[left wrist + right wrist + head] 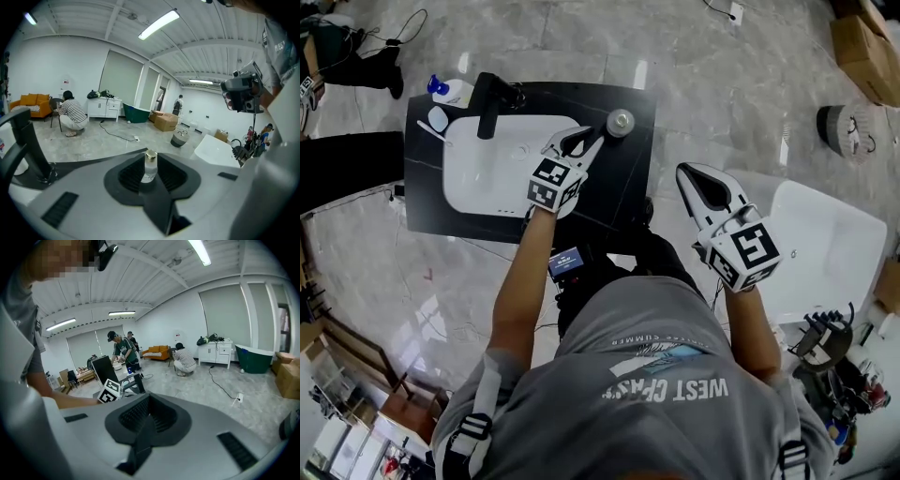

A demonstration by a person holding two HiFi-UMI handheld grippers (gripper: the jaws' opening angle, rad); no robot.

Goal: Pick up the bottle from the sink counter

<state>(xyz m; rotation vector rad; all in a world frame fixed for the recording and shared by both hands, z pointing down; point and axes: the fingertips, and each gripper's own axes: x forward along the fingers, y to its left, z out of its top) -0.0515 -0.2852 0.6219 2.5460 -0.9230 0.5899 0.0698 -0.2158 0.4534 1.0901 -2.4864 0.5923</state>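
Observation:
A small clear bottle point(620, 123) with a silvery cap stands upright on the back right corner of the black sink counter point(623, 192). My left gripper point(583, 142) hovers over the counter beside the white basin point(492, 173), its tips pointing at the bottle and just short of it. Its jaws stand a little apart, open, with nothing pressed between them. In the left gripper view the bottle point(150, 166) shows straight ahead through the gap. My right gripper point(691, 173) hangs over the floor to the right of the counter, shut and empty point(147, 414).
A black faucet point(492, 101) rises at the basin's back. A blue-capped bottle point(448, 90) stands at the counter's back left corner. A white bathtub point(825, 248) lies at the right, with a grey basket point(848, 129) and cardboard boxes point(865, 42) beyond. A person crouches far off point(71, 115).

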